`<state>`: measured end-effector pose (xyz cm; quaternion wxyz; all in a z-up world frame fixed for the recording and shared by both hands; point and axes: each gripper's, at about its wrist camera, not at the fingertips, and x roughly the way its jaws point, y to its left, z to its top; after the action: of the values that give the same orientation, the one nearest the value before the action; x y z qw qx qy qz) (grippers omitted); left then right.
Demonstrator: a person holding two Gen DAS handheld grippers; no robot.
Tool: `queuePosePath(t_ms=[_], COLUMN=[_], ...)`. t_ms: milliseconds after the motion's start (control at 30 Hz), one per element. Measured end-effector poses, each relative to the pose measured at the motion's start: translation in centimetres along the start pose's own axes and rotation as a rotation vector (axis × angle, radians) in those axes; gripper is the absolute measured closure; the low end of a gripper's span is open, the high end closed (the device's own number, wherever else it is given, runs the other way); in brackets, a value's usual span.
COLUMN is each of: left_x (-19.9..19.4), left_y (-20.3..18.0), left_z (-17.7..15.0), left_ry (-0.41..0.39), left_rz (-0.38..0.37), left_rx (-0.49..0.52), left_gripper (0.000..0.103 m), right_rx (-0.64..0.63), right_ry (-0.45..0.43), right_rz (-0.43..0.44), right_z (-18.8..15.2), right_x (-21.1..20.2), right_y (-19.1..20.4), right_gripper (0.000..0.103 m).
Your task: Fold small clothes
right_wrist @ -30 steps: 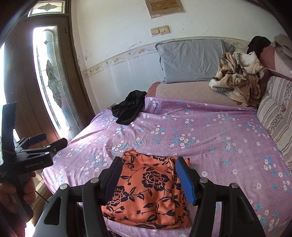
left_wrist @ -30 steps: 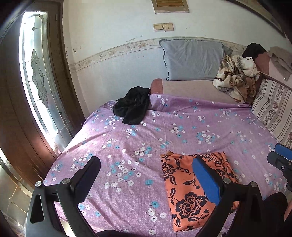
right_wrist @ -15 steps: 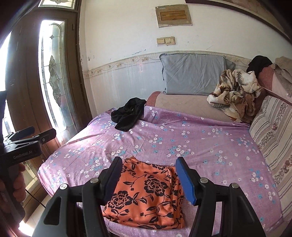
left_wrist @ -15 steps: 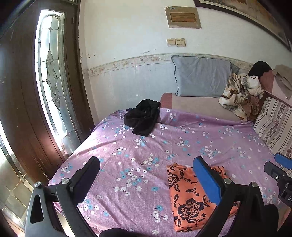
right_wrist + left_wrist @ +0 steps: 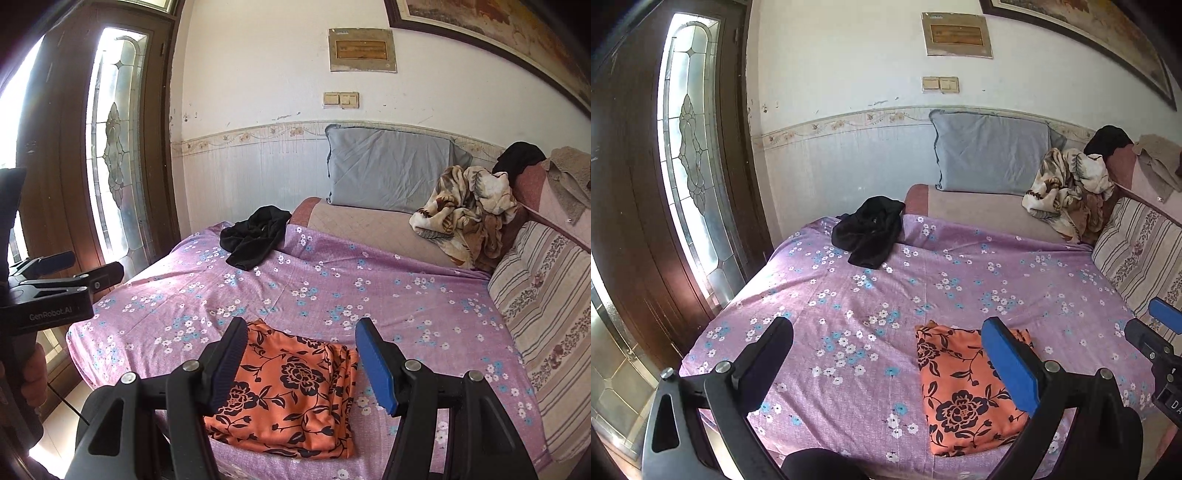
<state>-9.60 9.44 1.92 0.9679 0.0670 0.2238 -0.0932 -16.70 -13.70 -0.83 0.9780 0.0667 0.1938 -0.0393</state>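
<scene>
Orange floral garment (image 5: 291, 391) folded flat on purple bedsheet (image 5: 369, 288); black garment (image 5: 255, 236) unfolded.

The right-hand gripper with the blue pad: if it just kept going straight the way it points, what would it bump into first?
Probably the folded orange cloth with black flowers on the purple flowered bedsheet. The right gripper, open and empty, tilts down toward it; depth is hard to judge.

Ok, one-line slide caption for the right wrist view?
Open right gripper above a folded orange floral garment on the purple bedsheet; black garment waits.
</scene>
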Motion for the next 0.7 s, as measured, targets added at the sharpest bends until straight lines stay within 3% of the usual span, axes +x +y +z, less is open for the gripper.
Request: queuePosePath(t_ms=[700], left_x=[-0.45], left_y=[0.0], left_z=[0.05], left_ry=[-0.011], left_rz=[0.004], left_rx=[-0.002], left_gripper=[0.001], right_rx=[-0.029], right_ry=[0.004], right_rz=[-0.043], right_z=[-0.15], right_x=[0.17], right_y=[0.26], right_gripper=[0.038])
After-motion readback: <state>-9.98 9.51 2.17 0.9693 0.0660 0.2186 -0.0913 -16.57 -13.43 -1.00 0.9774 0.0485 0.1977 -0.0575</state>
